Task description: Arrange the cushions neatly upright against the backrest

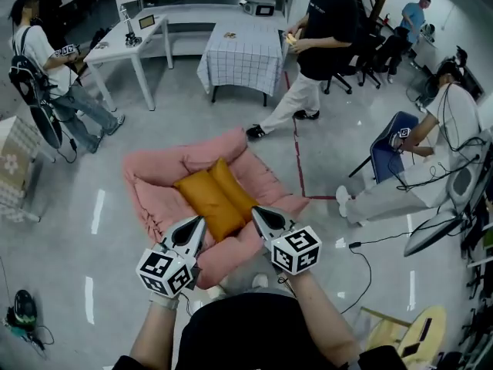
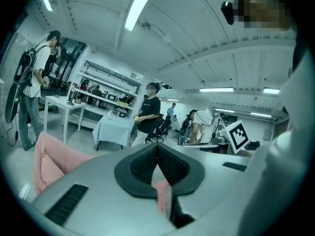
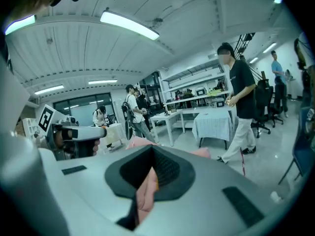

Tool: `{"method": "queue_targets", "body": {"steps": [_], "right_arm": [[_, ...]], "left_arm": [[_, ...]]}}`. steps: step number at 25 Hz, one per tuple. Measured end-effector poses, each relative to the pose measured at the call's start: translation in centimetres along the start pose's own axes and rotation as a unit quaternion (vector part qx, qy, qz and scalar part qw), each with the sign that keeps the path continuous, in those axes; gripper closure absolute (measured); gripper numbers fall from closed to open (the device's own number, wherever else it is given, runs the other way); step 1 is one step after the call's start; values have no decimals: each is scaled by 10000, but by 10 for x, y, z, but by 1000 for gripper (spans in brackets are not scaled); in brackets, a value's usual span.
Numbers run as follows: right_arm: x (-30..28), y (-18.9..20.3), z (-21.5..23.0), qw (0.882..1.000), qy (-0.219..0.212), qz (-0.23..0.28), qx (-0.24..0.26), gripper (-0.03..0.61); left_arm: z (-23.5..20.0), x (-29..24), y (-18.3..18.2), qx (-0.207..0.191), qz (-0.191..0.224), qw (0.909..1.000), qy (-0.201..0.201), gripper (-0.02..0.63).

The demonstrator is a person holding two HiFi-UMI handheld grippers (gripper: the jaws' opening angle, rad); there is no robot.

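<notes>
A pink floor sofa (image 1: 154, 177) lies on the grey floor in front of me, its raised back (image 1: 206, 149) on the far side. Two orange cushions (image 1: 218, 195) lie flat side by side on its seat, slanting toward the back. My left gripper (image 1: 198, 223) hovers over the sofa's near edge, left of the cushions, with its jaws shut and empty. My right gripper (image 1: 257, 212) is shut just right of the cushions, holding nothing. Both gripper views point up at the room. The left gripper (image 2: 157, 149) and the right gripper (image 3: 151, 152) show pads together, with pink sofa (image 2: 49, 156) beside them.
A person walks past (image 1: 312, 60) beyond the sofa, near a table with a checked cloth (image 1: 243, 52). A white table (image 1: 131, 41) and a standing person (image 1: 46, 68) are at the far left. A seated person (image 1: 431, 145), a blue chair (image 1: 389, 149) and floor cables (image 1: 370, 245) lie to the right.
</notes>
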State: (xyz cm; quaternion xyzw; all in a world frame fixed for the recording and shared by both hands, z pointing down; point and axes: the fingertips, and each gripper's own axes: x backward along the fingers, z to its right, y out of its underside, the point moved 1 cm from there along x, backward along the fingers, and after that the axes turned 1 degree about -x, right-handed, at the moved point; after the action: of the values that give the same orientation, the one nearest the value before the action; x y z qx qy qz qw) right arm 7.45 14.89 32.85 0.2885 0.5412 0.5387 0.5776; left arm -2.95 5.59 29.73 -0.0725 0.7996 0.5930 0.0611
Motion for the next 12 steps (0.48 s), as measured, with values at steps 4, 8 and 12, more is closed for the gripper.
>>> {"method": "queue_targets", "body": {"steps": [4, 8, 12], "right_arm": [[16, -20, -4, 9992, -271, 198, 226, 571], [19, -37, -1, 9978, -459, 366, 299, 571], [20, -46, 8, 9968, -571, 444, 351, 571]], "left_arm": [[19, 4, -23, -333, 250, 9990, -132, 601], [24, 0, -42, -502, 414, 9975, -288, 601], [27, -8, -45, -549, 438, 9968, -393, 601]]}}
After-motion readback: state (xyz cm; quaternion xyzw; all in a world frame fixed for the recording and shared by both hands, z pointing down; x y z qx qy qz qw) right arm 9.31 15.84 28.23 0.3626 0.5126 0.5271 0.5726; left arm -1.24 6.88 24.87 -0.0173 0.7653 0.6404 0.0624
